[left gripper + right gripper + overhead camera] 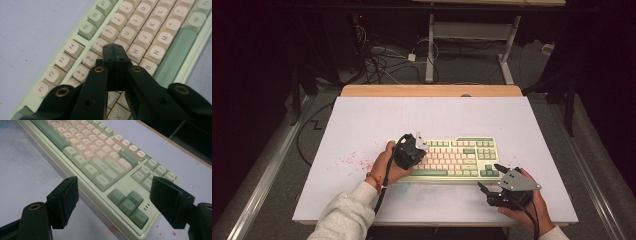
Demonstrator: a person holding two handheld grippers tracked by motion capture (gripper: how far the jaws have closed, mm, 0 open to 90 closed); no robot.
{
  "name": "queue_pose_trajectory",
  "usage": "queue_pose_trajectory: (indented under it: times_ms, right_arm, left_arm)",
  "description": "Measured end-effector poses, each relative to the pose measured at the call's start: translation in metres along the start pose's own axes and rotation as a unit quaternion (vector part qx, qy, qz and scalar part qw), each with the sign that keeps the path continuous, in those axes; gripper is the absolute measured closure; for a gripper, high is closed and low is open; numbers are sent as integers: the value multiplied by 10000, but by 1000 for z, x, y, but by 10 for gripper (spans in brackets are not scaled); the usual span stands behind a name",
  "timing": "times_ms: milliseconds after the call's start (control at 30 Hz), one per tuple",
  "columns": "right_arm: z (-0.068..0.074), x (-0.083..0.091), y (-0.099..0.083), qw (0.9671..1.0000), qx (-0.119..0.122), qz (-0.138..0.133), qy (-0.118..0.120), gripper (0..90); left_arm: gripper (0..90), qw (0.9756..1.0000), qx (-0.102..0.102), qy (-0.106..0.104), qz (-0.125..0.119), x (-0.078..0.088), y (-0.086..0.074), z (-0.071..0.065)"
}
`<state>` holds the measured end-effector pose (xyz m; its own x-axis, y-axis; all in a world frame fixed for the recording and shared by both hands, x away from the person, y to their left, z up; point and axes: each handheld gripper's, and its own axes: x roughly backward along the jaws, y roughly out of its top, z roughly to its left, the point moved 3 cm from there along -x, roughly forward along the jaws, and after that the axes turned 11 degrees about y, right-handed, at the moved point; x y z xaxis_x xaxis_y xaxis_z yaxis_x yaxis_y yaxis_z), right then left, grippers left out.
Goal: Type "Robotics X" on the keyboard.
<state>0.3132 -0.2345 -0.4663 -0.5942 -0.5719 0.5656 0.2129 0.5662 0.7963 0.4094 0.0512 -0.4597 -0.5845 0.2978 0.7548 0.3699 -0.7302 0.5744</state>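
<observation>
A pale green keyboard (462, 156) with cream and green keys lies on the white tabletop (362, 120), near its front middle. My left gripper (414, 150) hovers over the keyboard's left part, tilted down at the keys. In the left gripper view its jaws are pressed together with nothing between them, and the left gripper (115, 50) points at the number and letter rows of the keyboard (152, 25). My right gripper (489, 176) rests just off the keyboard's front right corner, open. In the right gripper view the right gripper (117, 197) frames the arrow keys of the keyboard (100, 157) without touching them.
Red specks (349, 161) stain the tabletop left of the keyboard. A wooden strip (432, 90) runs along the table's far edge. Beyond it, cables (382, 55) and a white desk frame (430, 50) stand on the floor.
</observation>
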Motion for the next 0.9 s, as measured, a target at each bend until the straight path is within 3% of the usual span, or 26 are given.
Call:
queue_pose_trajectory:
  times_ms: [367, 500, 700, 900]
  right_arm:
    - [0, -1, -1, 10000, 42, 49, 33, 237]
    - [1, -2, -1, 9999, 68, 110, 52, 237]
    - [1, -1, 0, 9999, 90, 75, 28, 237]
    - [0, 0, -1, 9999, 84, 77, 5, 237]
  left_arm:
    - [874, 9999, -44, 54, 148, -8, 3, 0]
    - [874, 9995, -192, 53, 227, -10, 5, -5]
    - [874, 9999, 30, -24, -96, -2, 4, 1]
    - [859, 9995, 119, 53, -281, 5, 3, 4]
